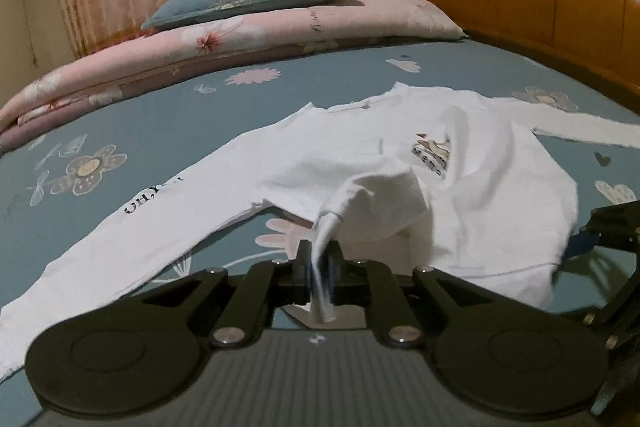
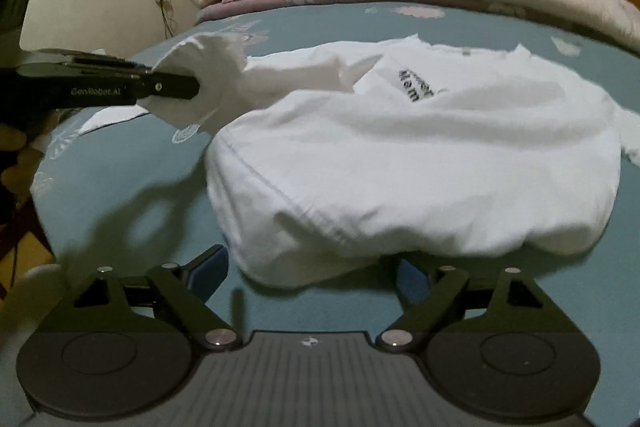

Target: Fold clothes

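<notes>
A white long-sleeved shirt (image 1: 480,187) is spread on the blue flowered bed sheet (image 1: 160,131) at mid-frame. Its lower corner is pinched in the closed left gripper (image 1: 320,259) at bottom centre. The right gripper (image 2: 312,267) is held wide open, empty, before the hem

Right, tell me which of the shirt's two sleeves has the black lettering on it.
The sleeve stretched flat across the blue sheet, toward the pink quilt, carries the lettering. The other sleeve is plain.
</notes>
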